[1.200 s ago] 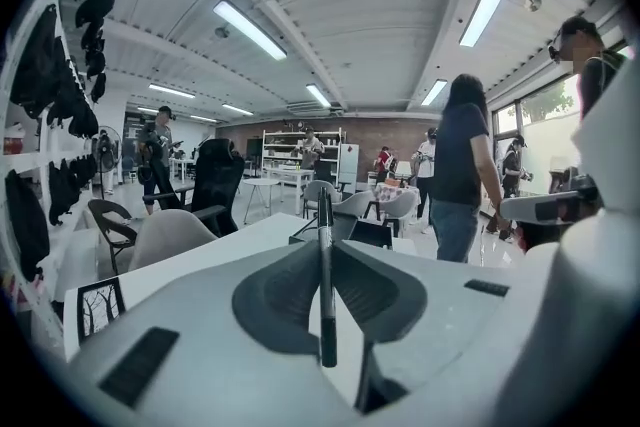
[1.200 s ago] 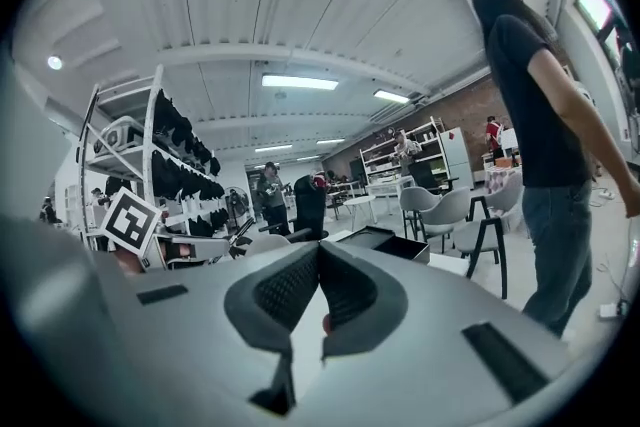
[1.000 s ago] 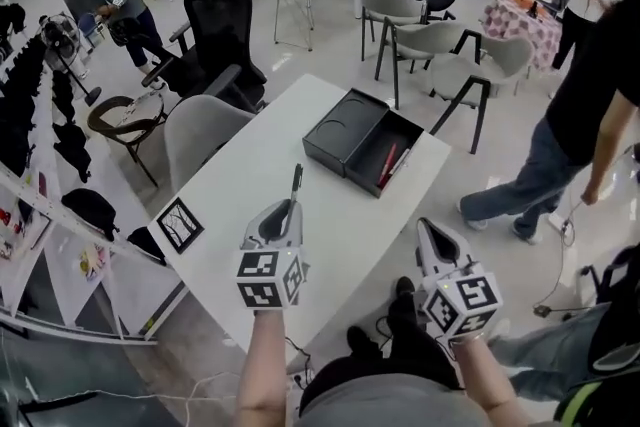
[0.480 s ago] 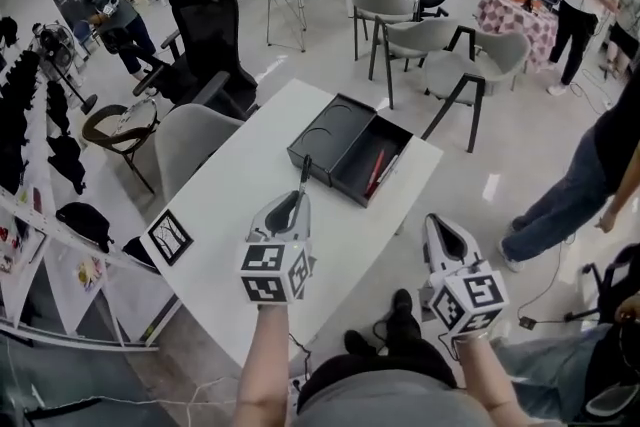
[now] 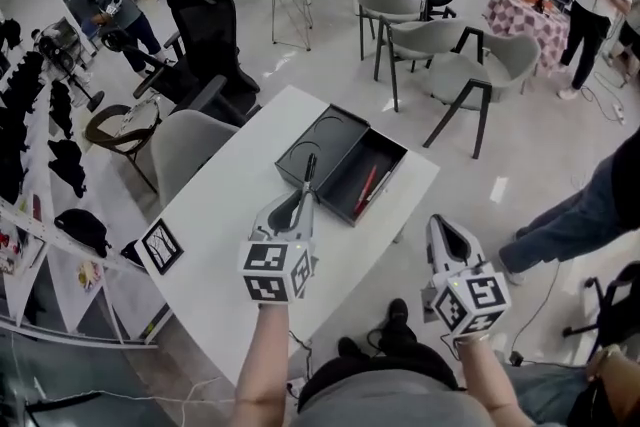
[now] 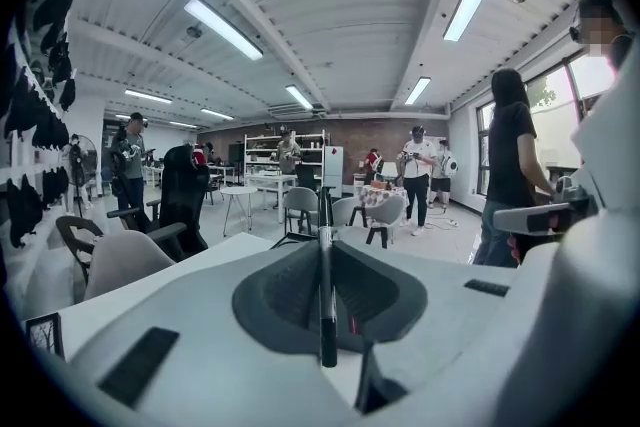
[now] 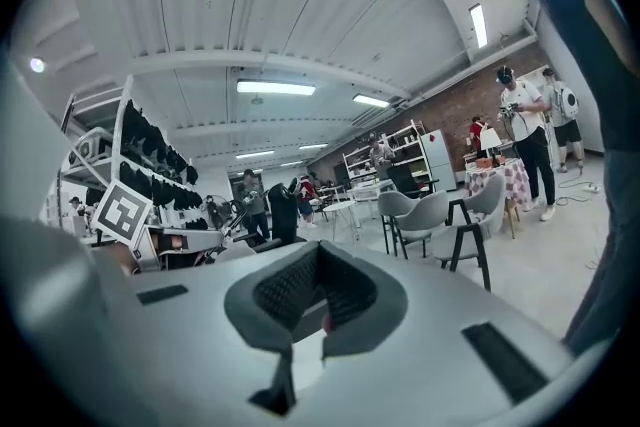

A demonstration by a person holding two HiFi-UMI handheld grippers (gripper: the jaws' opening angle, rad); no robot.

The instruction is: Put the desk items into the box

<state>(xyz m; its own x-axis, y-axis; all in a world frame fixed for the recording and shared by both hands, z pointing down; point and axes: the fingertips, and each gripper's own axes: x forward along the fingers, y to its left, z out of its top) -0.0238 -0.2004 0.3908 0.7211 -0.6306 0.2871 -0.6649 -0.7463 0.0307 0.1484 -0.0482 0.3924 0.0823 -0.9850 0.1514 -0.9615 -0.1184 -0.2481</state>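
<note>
**Head view:** Two grippers are seen above the white table (image 5: 225, 205). One black pen (image 5: 309, 171) is clamped in the left gripper (image 5: 298, 203). Its long axis is carried on past the fingertips, and its free end is pointed at the one open black box (image 5: 322, 137) just ahead of them. Two more pens are counted in the box, a red pen (image 5: 366, 189) and what seems to be a pale pen (image 5: 379, 185) beside it. The right gripper (image 5: 440, 225) is held well to the right of the fingers on the black pen.

**Left gripper view:** The black pen is pinched between the fingers and lies lengthwise along them.

**Right gripper view:** The fingers are drawn together, and nothing is caught between them.
</note>
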